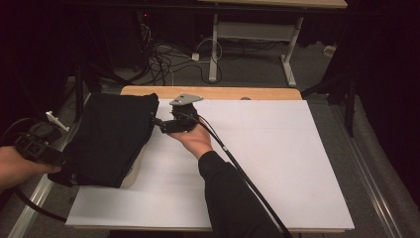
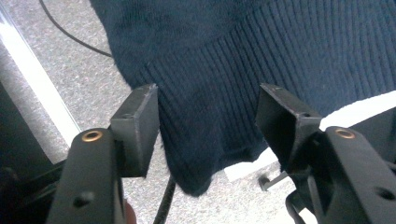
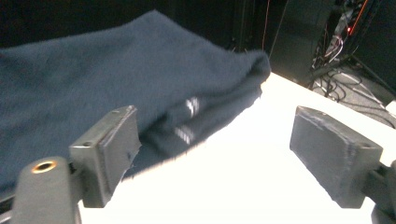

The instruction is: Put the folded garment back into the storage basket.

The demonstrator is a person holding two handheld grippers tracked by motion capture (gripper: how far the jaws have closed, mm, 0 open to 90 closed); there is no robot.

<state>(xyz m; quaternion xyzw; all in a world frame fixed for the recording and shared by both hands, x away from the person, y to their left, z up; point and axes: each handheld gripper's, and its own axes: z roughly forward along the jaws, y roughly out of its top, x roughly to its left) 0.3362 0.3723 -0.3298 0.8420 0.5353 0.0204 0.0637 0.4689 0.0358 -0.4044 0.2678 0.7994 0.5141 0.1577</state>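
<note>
A folded dark navy knit garment (image 1: 111, 136) lies on the left part of the white board (image 1: 277, 163), its near-left corner hanging over the edge. My left gripper (image 1: 55, 159) sits at that corner. In the left gripper view its jaws stand open around the ribbed hem (image 2: 219, 93), and the pads do not press on it. My right gripper (image 1: 157, 123) is at the garment's far-right edge and points left. In the right gripper view it (image 3: 215, 149) is open, with the folded edge (image 3: 196, 112) just beyond the left pad and nothing between the jaws.
The board rests on a wooden table (image 1: 213, 92) whose far edge shows. The right gripper's cable (image 1: 237, 166) trails across the board toward the front. A metal rail (image 1: 29, 208) runs along the left side. Cables (image 1: 163, 59) and another table's legs (image 1: 214, 49) stand on the floor behind.
</note>
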